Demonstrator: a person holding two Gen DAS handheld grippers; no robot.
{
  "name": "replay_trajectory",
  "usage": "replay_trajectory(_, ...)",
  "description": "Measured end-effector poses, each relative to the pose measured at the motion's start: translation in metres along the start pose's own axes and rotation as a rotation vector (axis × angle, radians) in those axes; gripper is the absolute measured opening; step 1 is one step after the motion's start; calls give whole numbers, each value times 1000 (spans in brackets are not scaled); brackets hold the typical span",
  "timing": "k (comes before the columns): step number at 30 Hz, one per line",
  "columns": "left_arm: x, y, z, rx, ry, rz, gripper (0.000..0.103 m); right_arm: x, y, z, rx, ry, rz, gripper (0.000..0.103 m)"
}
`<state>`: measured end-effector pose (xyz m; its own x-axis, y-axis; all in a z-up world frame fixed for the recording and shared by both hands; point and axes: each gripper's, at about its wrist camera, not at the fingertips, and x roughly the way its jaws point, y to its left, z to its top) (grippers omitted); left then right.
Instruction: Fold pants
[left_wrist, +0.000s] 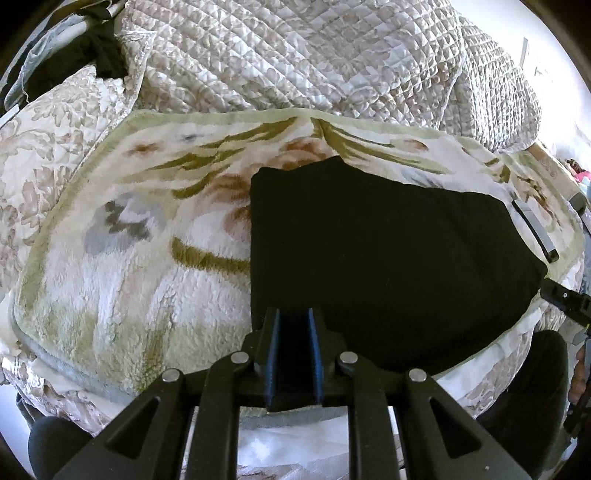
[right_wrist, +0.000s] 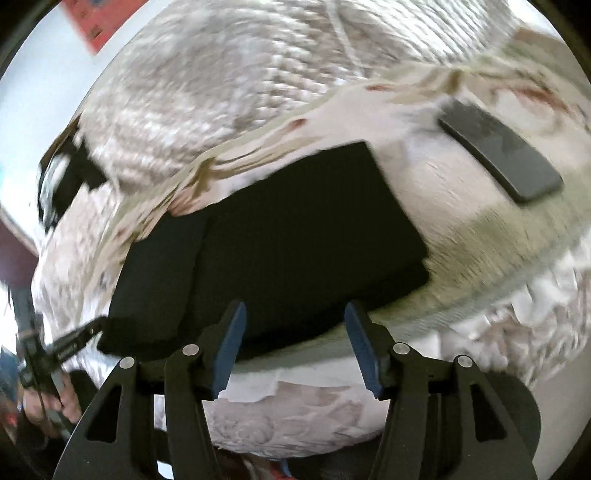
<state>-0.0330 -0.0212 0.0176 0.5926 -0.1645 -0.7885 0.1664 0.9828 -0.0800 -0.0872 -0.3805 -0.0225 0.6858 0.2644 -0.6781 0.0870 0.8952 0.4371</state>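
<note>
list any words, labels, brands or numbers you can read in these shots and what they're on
None can be read.
Red sheet on the wall: dark marks that may be print, too blurred to read.
Black pants: no label or tag showing.
Dark phone: blank face, no brand visible.
Floral blanket and quilt: pattern only, no text.

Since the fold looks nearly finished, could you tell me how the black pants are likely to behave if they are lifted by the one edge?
The black pants would probably droop and unfold: they are soft cloth lying in loose layers. They look light, so the left gripper, shut on their near edge, should lift them. On the fluffy floral blanket they would likely drag and bunch if pushed.
</note>
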Motion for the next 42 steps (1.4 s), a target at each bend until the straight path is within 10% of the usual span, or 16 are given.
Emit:
replay_trajectory(18, 8, -3, 9, 2, 15, 3, 18, 24, -50, 21, 266, -70, 89, 58)
replay_trajectory(21, 7, 3, 8, -12, 11, 4, 18, 19, -41, 33, 238, -107, 70, 28)
replay_trajectory(25, 8, 12, 8, -40, 4, 6, 18, 11, -24, 48, 185, -122, 77, 25)
replay_trajectory(35, 0, 41, 2, -118, -21, 5, 18, -2, 115, 72, -162, -119, 252, 24)
replay_trajectory(42, -10, 73, -5, -185, -40, 30, 18, 72, 220, 15, -429, 106, 358, 24)
